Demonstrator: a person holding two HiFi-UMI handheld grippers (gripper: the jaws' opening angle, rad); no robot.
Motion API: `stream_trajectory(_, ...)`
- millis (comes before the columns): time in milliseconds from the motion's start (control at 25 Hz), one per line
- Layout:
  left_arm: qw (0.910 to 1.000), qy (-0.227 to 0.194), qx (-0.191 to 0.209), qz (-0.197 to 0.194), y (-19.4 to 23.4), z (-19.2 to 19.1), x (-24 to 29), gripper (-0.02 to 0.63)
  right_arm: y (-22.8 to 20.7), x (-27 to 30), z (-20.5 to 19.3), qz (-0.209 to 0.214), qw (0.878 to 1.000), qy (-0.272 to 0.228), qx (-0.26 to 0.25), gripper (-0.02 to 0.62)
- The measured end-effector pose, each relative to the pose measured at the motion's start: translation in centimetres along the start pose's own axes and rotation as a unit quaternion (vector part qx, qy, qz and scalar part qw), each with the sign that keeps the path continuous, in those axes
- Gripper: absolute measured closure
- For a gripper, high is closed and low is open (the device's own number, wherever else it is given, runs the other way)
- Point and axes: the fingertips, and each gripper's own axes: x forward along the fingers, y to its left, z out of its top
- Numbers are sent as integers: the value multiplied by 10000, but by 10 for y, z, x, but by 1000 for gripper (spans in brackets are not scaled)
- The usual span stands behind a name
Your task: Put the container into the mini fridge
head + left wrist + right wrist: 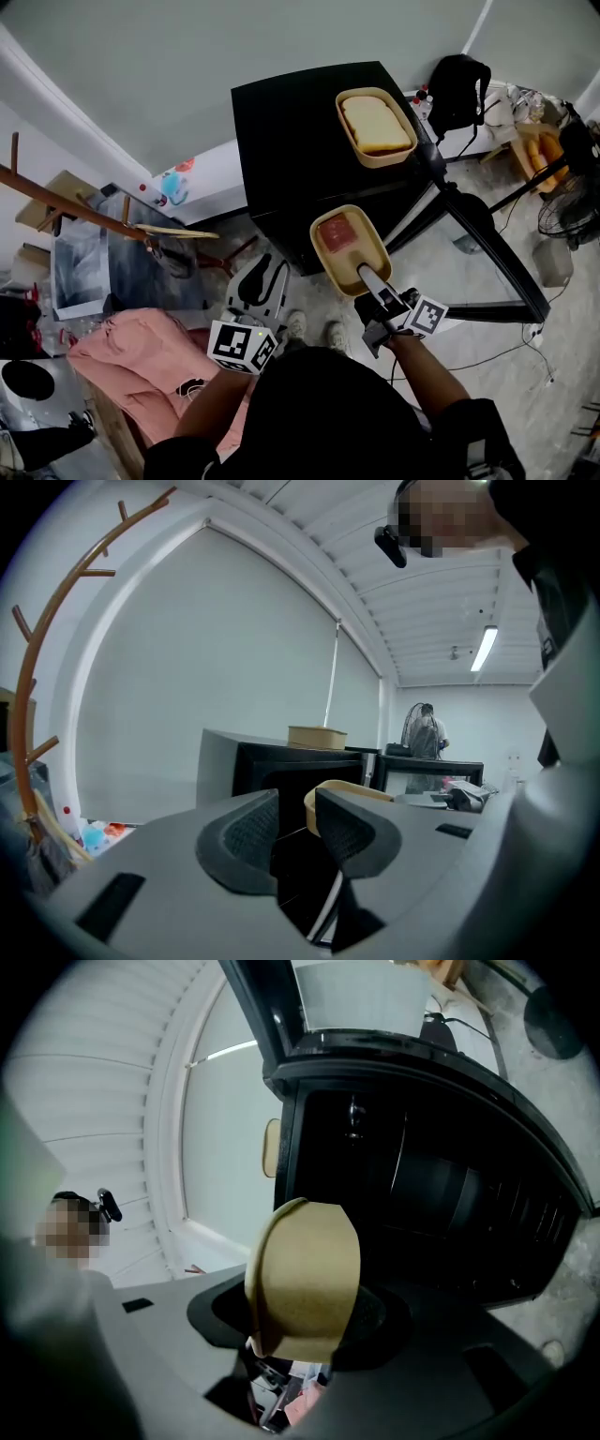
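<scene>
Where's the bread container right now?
Head view, upper centre: the bread container sits atop the mini fridge, beyond the held container in the right gripper.

No words, brands or numbers can be read anywhere; the only printed signs are black-and-white square code patterns on the left cube [241, 345] and the right cube [427, 316], without letters.

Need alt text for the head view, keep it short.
The right gripper holds a tan container of pink food in front of a black mini fridge whose glass door stands open. A second tan container with bread sits on the fridge top; the left gripper hangs empty at lower left.
</scene>
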Motion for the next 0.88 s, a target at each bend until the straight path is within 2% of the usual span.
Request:
stream_trajectory(320,9992,16,19,403,22,-2,-30,471,-37,33,-6,-267,9996,47,110,383)
stream_trajectory(520,9978,48,-150,638,33,-8,-42,471,-53,50,-6,-388,9990,-43,206,383)
stream_trajectory(880,9973,87,-282,679,41,-13,-40,471,-70,77,2,-515,9970,-323,484,383)
